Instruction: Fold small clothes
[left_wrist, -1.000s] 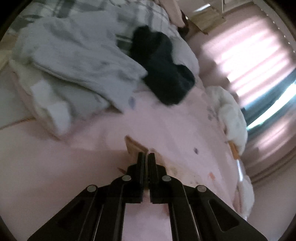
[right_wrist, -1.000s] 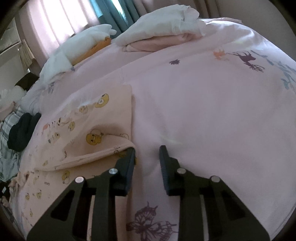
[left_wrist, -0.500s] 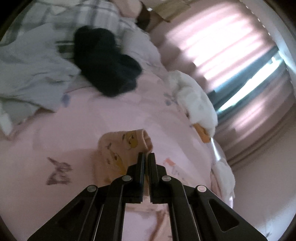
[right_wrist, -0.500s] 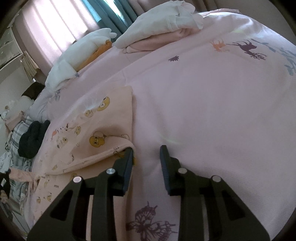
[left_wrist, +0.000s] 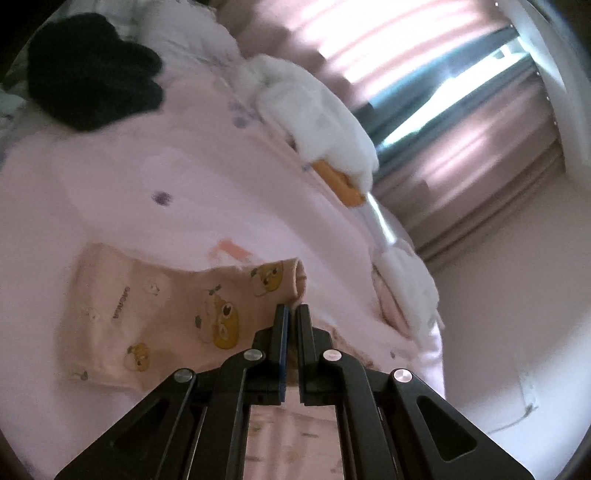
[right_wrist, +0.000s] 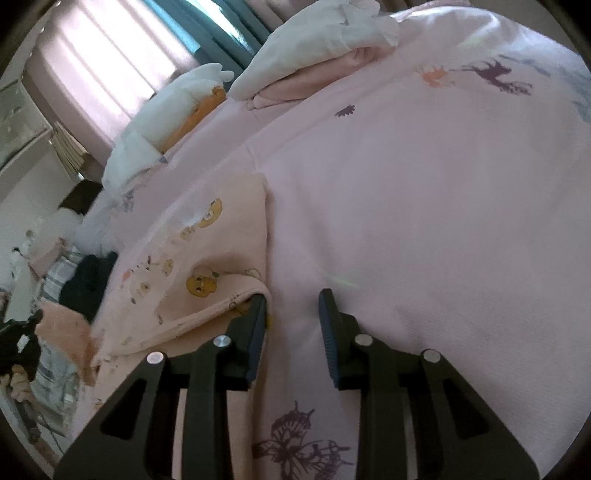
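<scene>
A small peach garment with yellow bear prints (left_wrist: 155, 314) lies on the pink bedspread (left_wrist: 184, 192). My left gripper (left_wrist: 291, 308) is shut on the garment's cuffed edge and holds it lifted above the cloth. In the right wrist view the same garment (right_wrist: 207, 258) lies partly folded at the left. My right gripper (right_wrist: 293, 299) is open, its left finger (right_wrist: 258, 314) touching the garment's near corner, with nothing between the jaws.
A black garment (left_wrist: 92, 70) lies at the far left. White folded clothes (left_wrist: 317, 114) with an orange item (left_wrist: 340, 184) sit near the curtain. A white and pink folded pile (right_wrist: 325, 48) rests at the back. Plaid and grey clothes (right_wrist: 55, 295) lie at the left.
My left gripper has swung to the right with the garment's edge, so more of the bear-print cloth now lies spread below it. My right gripper has stayed open in place.
</scene>
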